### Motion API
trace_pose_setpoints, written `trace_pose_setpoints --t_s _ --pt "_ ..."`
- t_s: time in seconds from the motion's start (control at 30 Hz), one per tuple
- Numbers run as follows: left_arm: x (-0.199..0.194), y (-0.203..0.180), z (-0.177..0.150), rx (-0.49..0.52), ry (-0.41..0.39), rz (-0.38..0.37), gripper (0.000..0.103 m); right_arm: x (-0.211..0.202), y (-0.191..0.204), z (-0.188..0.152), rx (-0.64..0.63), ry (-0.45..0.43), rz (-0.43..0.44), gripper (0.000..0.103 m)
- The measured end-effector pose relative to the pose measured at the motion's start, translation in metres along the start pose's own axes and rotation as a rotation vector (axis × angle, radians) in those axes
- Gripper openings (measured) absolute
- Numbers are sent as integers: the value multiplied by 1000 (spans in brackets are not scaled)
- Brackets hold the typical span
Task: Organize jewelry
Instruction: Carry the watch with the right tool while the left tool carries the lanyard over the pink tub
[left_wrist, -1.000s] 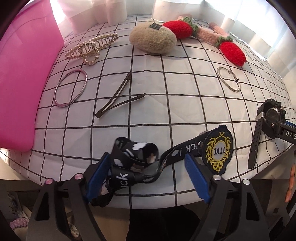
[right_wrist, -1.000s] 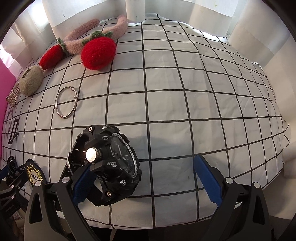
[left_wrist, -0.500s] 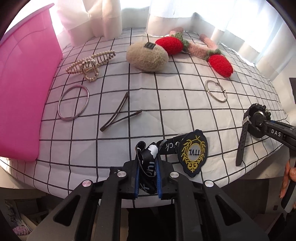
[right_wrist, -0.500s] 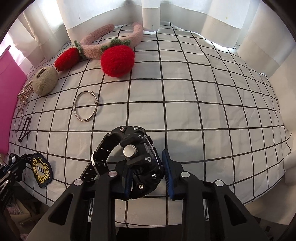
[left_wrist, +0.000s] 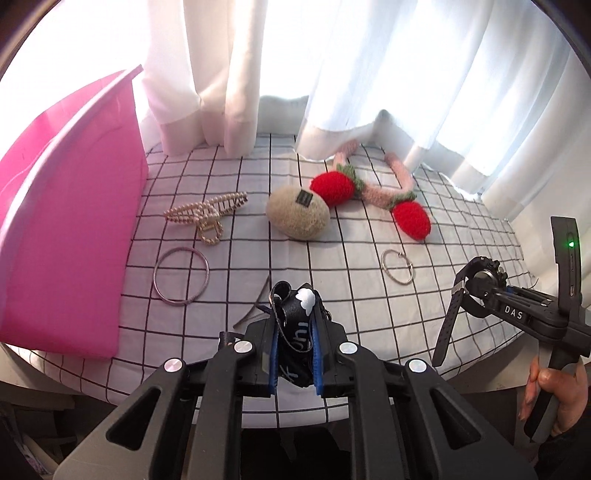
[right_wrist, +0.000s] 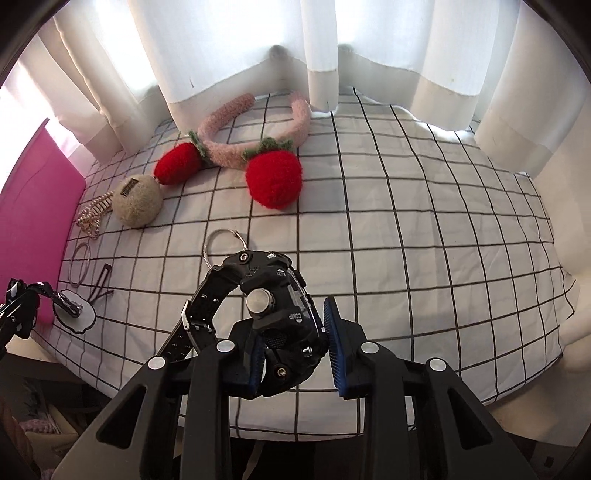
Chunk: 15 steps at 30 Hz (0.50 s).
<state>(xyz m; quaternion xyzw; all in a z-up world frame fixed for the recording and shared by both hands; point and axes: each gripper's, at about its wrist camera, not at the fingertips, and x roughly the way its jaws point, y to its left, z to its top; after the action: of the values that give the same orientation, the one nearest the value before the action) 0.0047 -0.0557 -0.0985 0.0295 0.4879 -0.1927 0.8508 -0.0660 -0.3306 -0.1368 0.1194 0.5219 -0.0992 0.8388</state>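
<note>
My left gripper (left_wrist: 294, 345) is shut on a black printed lanyard (left_wrist: 295, 325) and holds it above the table's front edge; its badge (right_wrist: 75, 314) hangs in the right wrist view. My right gripper (right_wrist: 295, 350) is shut on a black watch (right_wrist: 273, 306), lifted off the cloth; the watch also shows in the left wrist view (left_wrist: 476, 280). On the checked cloth lie a pearl claw clip (left_wrist: 207, 214), a pink bangle (left_wrist: 181, 276), a silver ring (left_wrist: 398, 266), a beige fuzzy clip (left_wrist: 298, 217) and a strawberry headband (left_wrist: 373, 192).
A pink box (left_wrist: 62, 221) stands at the table's left side. A dark hair pin (left_wrist: 255, 306) lies just beyond the lanyard. White curtains (left_wrist: 332, 74) hang behind the table. The checked cloth (right_wrist: 424, 240) stretches to the right.
Both grippers closed from open, the left on the lanyard and the right on the watch. Both then lifted their items off the cloth and drew back from the table.
</note>
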Motion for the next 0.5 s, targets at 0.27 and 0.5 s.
trace_pose_setpoints --t_s 0.27,0.5 --pt "-72 35 53 -53 -170 -9 14 -58 73 55 -116 -156 96 28" --pt "-124 113 87 -159 -274 102 14 -95 182 99 -283 -255 248 28"
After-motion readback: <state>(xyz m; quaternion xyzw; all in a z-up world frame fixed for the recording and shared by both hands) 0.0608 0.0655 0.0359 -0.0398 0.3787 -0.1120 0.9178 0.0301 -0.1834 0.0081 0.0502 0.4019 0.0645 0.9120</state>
